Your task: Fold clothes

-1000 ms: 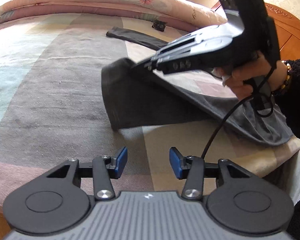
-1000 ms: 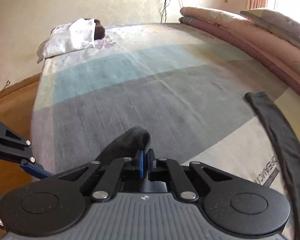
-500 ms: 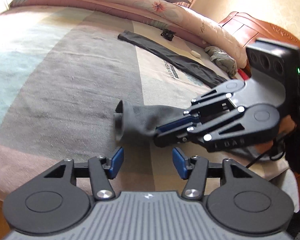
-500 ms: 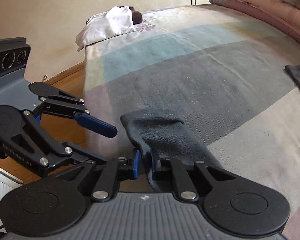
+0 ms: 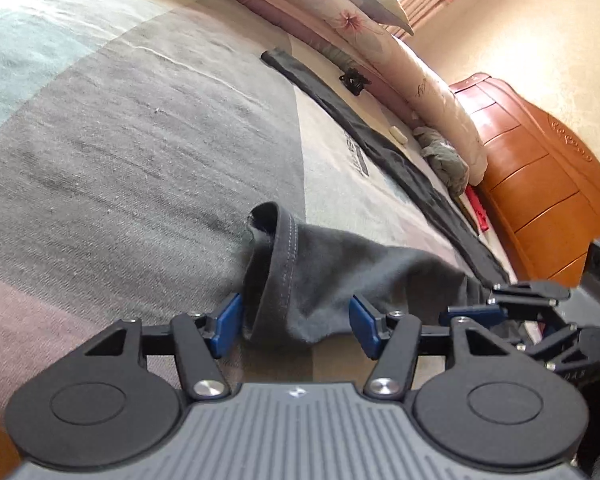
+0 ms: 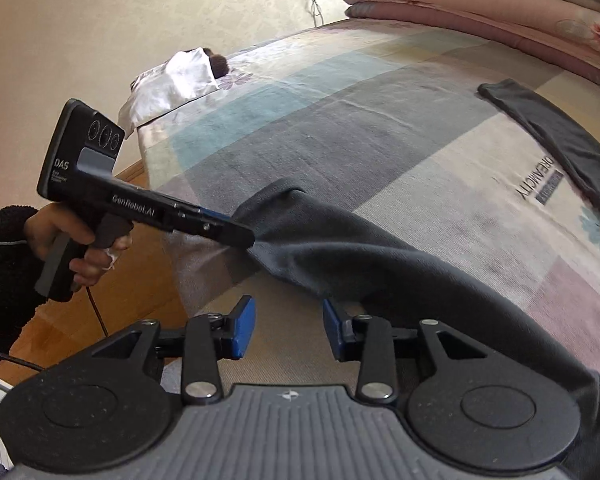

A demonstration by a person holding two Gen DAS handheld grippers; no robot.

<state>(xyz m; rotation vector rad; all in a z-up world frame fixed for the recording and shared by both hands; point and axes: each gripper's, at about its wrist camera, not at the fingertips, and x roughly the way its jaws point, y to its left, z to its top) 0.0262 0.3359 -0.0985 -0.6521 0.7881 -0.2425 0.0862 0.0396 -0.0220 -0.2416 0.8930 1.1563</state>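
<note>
A dark grey garment point(image 5: 360, 268) lies on the striped bedspread point(image 5: 140, 140), with its stitched cuff point(image 5: 276, 240) standing up. My left gripper point(image 5: 296, 326) straddles that cuff. Its jaws are opening, and the right pad point(image 5: 362, 328) stands apart from the cloth. In the right wrist view the left gripper point(image 6: 236, 236) reaches the cuff end of the garment point(image 6: 340, 240) from the left, held by a hand point(image 6: 72, 240). My right gripper point(image 6: 288, 330) is opening with nothing between its pads, and the cloth lies just beyond them. A long dark strip of the garment point(image 6: 560, 140) runs toward the quilts.
Folded pink quilts point(image 5: 380, 40) and a pillow line the far side of the bed. A wooden headboard point(image 5: 540, 184), a crumpled grey-green cloth point(image 5: 444, 160) and a black hair clip point(image 5: 354, 80) sit near them. A white pillow point(image 6: 172, 80) lies at the far corner. The bed edge drops to a wood floor point(image 6: 140, 280).
The right gripper let go of the grey cloth, opened and drew back. The left gripper moved in and down, and the cuff now stands between its wider fingers.
</note>
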